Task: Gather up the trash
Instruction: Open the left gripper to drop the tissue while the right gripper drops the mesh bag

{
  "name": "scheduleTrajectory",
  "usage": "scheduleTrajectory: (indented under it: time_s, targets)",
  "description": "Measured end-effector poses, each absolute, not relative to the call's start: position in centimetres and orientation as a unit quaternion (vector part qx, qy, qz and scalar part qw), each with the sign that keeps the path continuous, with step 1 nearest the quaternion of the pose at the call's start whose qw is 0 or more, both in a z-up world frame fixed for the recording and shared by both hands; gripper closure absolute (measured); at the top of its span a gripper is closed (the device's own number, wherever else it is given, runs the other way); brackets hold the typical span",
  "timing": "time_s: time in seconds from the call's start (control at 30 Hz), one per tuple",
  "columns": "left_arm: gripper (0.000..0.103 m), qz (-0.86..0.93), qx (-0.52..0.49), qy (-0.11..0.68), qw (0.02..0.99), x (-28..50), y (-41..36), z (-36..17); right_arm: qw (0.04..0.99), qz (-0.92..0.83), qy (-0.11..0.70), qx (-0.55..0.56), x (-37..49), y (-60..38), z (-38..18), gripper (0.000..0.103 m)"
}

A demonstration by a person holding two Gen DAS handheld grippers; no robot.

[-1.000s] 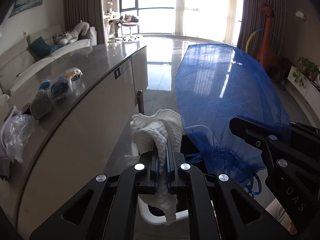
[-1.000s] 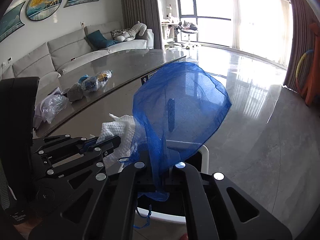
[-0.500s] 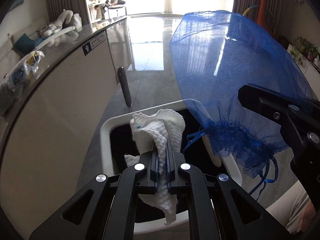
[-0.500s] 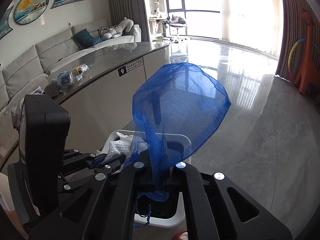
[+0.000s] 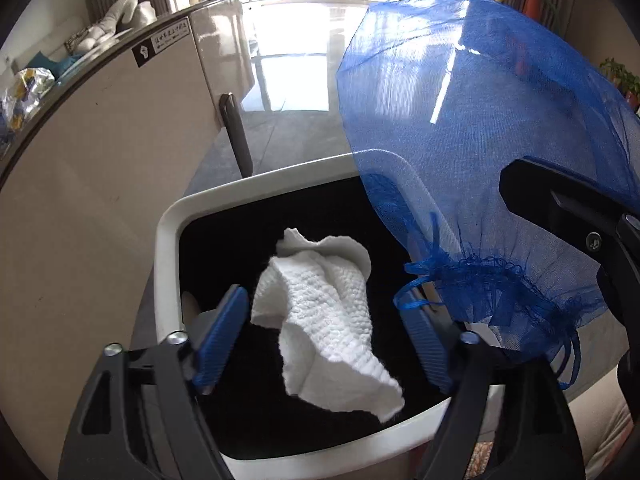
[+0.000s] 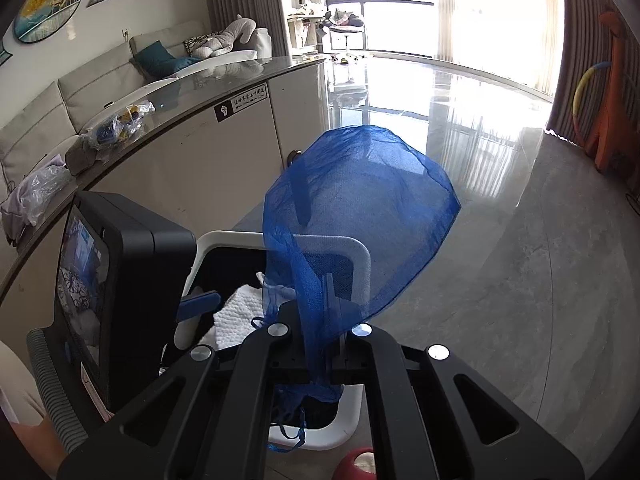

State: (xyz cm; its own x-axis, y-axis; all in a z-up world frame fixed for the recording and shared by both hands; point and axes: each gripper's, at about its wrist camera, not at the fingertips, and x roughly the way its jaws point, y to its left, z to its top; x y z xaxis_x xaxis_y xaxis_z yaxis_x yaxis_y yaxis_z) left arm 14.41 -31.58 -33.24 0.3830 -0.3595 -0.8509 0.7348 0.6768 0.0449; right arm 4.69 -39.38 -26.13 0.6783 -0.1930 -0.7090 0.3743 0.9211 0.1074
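My left gripper (image 5: 324,332) is open over a white trash bin (image 5: 168,240) with a black inside. A crumpled white paper towel (image 5: 328,316) is loose between the spread blue pads (image 5: 220,336), over the bin's opening. My right gripper (image 6: 320,320) is shut on a blue mesh bag (image 6: 360,200) and holds it above the bin's right side; the bag (image 5: 480,140) fills the right of the left wrist view. The towel (image 6: 236,316) and bin (image 6: 360,252) also show in the right wrist view, beside the left gripper's body (image 6: 120,280).
A curved counter (image 6: 180,152) stands left of the bin, with plastic wrappers (image 6: 116,128) and a clear bag (image 6: 40,192) on top. A dark handle (image 5: 236,136) sticks out of the counter's side. Glossy floor (image 6: 520,240) spreads to the right. A red object (image 6: 356,464) lies by the bin.
My left gripper has lowered over the bin and opened, letting go of the paper towel, which now hangs free between the pads. The right gripper still holds the mesh bag.
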Motion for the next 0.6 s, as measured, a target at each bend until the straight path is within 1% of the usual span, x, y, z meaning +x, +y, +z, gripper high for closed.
scheduleTrajectory:
  time_s: [0.07, 0.27, 0.6]
  targets:
    - [0.005, -0.325, 0.225, 0.420, 0.817, 14.1, -31.3, -32.9, 0.907, -0.155, 0.371, 0.124, 4.9, -39.3, -26.2, 0.099]
    - [0.005, -0.322, 0.225, 0.430, 0.813, 14.0, -30.7, -32.4, 0.909, -0.147, 0.368, 0.125, 4.9, -39.0, -26.0, 0.098]
    - [0.005, -0.298, 0.227, 0.415, 0.829, 14.5, -28.8, -31.5, 0.908, -0.141, 0.372, 0.128, 5.3, -38.6, -26.3, 0.098]
